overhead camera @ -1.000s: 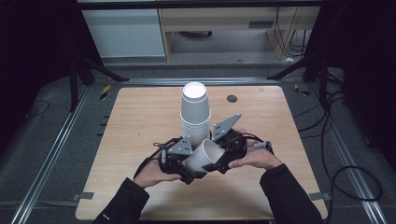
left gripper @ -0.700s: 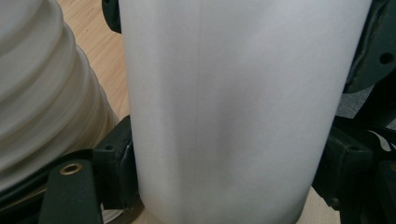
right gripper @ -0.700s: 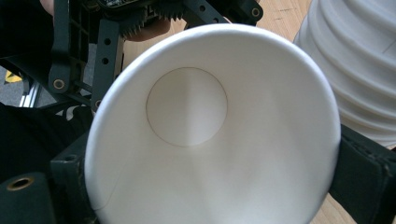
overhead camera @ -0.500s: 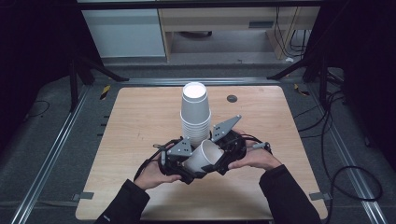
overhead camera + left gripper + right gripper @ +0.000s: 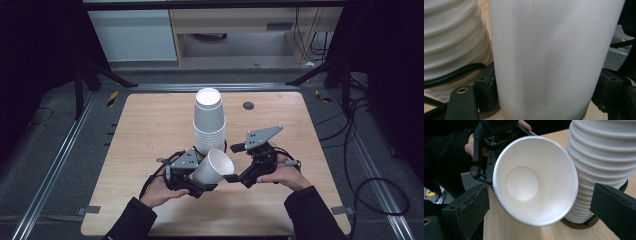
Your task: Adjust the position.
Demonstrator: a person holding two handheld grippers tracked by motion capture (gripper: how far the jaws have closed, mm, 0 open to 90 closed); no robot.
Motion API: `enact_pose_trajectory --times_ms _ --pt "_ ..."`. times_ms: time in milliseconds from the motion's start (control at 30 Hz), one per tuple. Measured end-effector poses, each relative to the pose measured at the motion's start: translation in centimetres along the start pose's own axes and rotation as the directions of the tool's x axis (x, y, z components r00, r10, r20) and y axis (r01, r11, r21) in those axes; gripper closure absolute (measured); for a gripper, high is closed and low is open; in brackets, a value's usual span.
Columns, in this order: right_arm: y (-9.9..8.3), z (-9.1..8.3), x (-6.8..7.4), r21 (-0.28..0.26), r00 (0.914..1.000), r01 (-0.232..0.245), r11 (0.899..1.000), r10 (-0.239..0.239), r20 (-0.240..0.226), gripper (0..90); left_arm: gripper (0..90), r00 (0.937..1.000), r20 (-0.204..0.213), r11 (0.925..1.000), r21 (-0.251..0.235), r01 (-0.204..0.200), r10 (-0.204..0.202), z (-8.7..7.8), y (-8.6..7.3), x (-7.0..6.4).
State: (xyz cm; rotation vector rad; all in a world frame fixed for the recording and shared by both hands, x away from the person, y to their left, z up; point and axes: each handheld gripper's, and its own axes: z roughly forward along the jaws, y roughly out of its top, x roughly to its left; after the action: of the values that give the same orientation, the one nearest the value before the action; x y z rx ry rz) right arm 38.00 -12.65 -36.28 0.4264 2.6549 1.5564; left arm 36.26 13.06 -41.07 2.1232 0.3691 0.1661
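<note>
Holding a single cup (image 5: 214,167) on its side w/ the left gripper (image 5: 192,181), we have it low over the table (image 5: 150,130), just in front of the stack (image 5: 209,122), mouth turned toward the right gripper (image 5: 240,177). Left jaws pinch the cup wall; in the left gripper view the wall (image 5: 549,60) sits btw both pads. Right jaws are spread wide, one on each side of the cup mouth (image 5: 535,181) in the right gripper view, not touching it yet.

Risks, as we judge them: paper wall is thin, so squeezing harder w/ the left could dent or crease it. If the right jaws close on the rim off-centre, the rim may fold or the cup may twist out of the left grip and drop to the table. The cup mouth looks v. near the stack; a sideways nudge during handover could bump the stack, which stands tall on a dark base (image 5: 579,223), and tip it. Farther back, a small dark disc (image 5: 248,105) lies well clear, no concern.
</note>
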Motion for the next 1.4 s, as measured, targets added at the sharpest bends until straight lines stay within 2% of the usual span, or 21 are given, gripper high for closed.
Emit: enact_pose_trajectory --times_ms 333,367,533,867,1400 --pt "-1.8 1.2 0.3 -0.031 0.9969 -0.074 0.997 0.073 -0.028 1.7 22.1 0.9999 -0.008 0.9985 -0.055 0.008 -0.009 0.7 -0.2 -1.3" --pt "-1.8 1.3 0.3 -0.032 0.9963 -0.08 0.996 0.079 -0.034 1.7 22.1 1.0 0.001 0.9986 -0.052 0.009 -0.009 0.8 -0.2 -1.3" --pt "-1.9 2.0 0.2 -0.045 0.9935 -0.101 0.994 0.099 -0.057 2.0 22.2 0.9999 -0.01 0.9987 -0.051 0.004 -0.005 1.2 -0.3 -1.5" --pt "-1.9 3.1 0.3 -0.049 0.9931 -0.1 0.994 0.097 -0.066 4.3 22.4 0.9999 -0.006 0.9989 -0.045 -0.01 0.01 1.5 -0.2 -1.7" --pt "-1.8 2.7 0.5 -0.05 0.9953 -0.089 0.995 0.086 -0.044 9.9 21.3 1.0 0.002 0.9984 -0.057 -0.004 0.005 1.4 -0.1 -1.7"
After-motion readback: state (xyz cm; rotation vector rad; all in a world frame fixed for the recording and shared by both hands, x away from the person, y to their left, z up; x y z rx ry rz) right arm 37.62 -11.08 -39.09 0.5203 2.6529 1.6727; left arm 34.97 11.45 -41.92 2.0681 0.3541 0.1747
